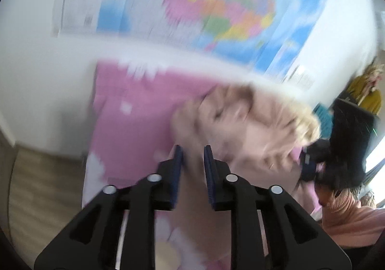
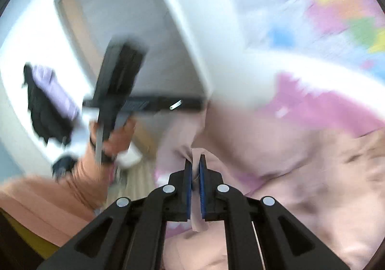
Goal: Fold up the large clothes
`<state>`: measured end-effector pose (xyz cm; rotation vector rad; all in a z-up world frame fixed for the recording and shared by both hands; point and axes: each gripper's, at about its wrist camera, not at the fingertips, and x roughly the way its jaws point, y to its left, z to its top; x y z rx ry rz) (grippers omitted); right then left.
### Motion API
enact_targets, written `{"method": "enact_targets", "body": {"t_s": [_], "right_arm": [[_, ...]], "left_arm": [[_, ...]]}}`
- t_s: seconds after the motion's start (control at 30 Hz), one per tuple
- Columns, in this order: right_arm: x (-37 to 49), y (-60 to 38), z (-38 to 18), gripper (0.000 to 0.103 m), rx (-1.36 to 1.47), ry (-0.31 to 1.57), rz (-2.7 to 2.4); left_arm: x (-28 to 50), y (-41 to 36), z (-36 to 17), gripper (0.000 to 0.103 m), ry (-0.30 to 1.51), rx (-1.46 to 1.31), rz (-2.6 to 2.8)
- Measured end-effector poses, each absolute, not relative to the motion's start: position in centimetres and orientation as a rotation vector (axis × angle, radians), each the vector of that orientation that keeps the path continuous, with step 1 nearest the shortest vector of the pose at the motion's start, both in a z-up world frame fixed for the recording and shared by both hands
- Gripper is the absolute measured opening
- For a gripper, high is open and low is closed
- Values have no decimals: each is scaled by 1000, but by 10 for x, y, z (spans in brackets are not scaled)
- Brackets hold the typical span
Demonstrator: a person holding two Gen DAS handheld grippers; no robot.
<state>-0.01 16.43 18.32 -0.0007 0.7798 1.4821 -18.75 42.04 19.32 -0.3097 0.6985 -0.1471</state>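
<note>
A pale pink garment (image 1: 243, 125) lies bunched on a pink bed cover (image 1: 134, 125); the views are blurred by motion. My left gripper (image 1: 193, 152) is above the cover with its jaws a little apart, and pale cloth shows in the gap; whether they grip it is unclear. My right gripper (image 2: 196, 161) is shut on a fold of the pale pink garment (image 2: 300, 173), which hangs through the blue pads. The left gripper also shows in the right wrist view (image 2: 118, 82), held in a hand at the left.
A coloured map (image 1: 228, 5) hangs on the white wall behind the bed. Wooden floor (image 1: 36, 185) lies to the left of the bed. A doorway (image 2: 108, 17) and dark clothes on the wall (image 2: 48, 106) show in the right wrist view.
</note>
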Motion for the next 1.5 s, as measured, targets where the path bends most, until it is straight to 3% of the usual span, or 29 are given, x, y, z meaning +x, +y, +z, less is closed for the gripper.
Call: {"method": "enact_targets", "body": {"t_s": [0.13,0.27,0.43,0.57,0.67,0.73,0.9,1.03,1.3,1.5], "right_arm": [[55,83,210,5,79,736,1251],[99,8,197,6,164,779,1026],[136,-86,133,6,292,896,764],[152,-106,70,11,353,1028,697],[146,-103,36,28,362,1069,685],[145,-98,26,67,394,1078,695],[130,-113,22,86,429,1036,748],[108,-109,22,92,368,1003,797],[69,-99,38,92,208,927,830],[39,-81,43,92,-158,784,705]], "left_arm": [[-184,401,226,30,565,-286,-199],[-155,364,211,31,621,-201,-202],[-104,321,153,30,801,-138,-229],[-67,293,104,30,937,-101,-251],[-54,275,78,39,996,-47,-268],[-54,266,64,53,1021,31,-222],[-53,267,34,52,1076,117,-126],[-51,283,25,48,1102,66,-95],[-63,293,39,45,1056,16,-100],[-86,291,77,45,932,-2,-212]]}}
